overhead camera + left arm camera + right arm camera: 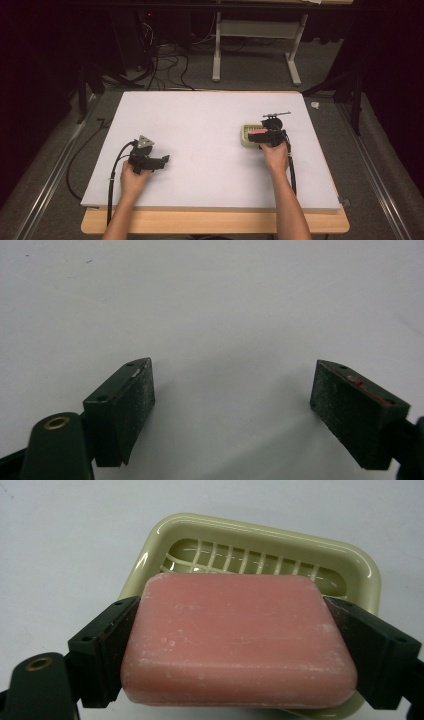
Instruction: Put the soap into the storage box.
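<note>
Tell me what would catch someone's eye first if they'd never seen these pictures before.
Most striking is the pink soap bar, clamped at its ends between the right gripper's black jaws, just over a pale green slatted soap dish on the right half of the white table. After that, the left gripper near the table's front left, its jaws spread wide over bare surface with nothing between them.
</note>
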{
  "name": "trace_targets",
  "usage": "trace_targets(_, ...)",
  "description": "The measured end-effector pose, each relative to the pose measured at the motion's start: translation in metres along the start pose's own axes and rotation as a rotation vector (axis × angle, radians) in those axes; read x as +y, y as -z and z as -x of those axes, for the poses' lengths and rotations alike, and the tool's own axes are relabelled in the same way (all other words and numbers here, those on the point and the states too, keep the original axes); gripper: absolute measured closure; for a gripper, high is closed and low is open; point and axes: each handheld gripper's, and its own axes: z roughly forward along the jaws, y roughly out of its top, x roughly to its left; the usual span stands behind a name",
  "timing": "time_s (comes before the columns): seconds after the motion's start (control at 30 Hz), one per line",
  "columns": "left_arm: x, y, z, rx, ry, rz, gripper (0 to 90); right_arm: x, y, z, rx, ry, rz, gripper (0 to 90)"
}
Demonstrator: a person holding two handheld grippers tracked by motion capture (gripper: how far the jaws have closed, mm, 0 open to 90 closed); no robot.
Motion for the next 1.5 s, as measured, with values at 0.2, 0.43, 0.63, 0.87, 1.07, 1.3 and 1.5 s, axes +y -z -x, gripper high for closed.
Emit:
trace_targets(0.2, 0.000, 0.000, 0.000, 0.000, 0.000, 0.000, 18.4, 0.000, 0.001, 0.001, 0.000, -0.004, 0.008, 12.8)
trace_targets(0.43, 0.000, 0.000, 0.000, -0.002, 0.002, 0.001, 18.5, 0.001, 0.007, 0.003, -0.006, -0.005, 0.033, 12.7)
trace_targets(0.63, 0.000, 0.000, 0.000, -0.003, 0.002, 0.001, 18.5, 0.001, 0.009, 0.004, -0.002, -0.004, 0.058, 12.3)
trace_targets(0.87, 0.000, 0.000, 0.000, -0.003, 0.003, 0.002, 18.5, 0.000, 0.013, 0.004, 0.001, -0.001, 0.069, 12.2)
trace_targets(1.07, 0.000, 0.000, 0.000, -0.003, 0.003, 0.002, 18.5, 0.000, 0.017, 0.004, -0.001, 0.000, 0.086, 12.5)
trace_targets(1.3, 0.000, 0.000, 0.000, -0.003, 0.003, 0.002, 18.5, -0.001, 0.023, 0.007, -0.002, 0.004, 0.095, 12.6)
trace_targets(1.5, 0.000, 0.000, 0.000, -0.003, 0.002, 0.001, 18.5, -0.002, 0.031, 0.006, -0.004, 0.019, 0.109, 14.1)
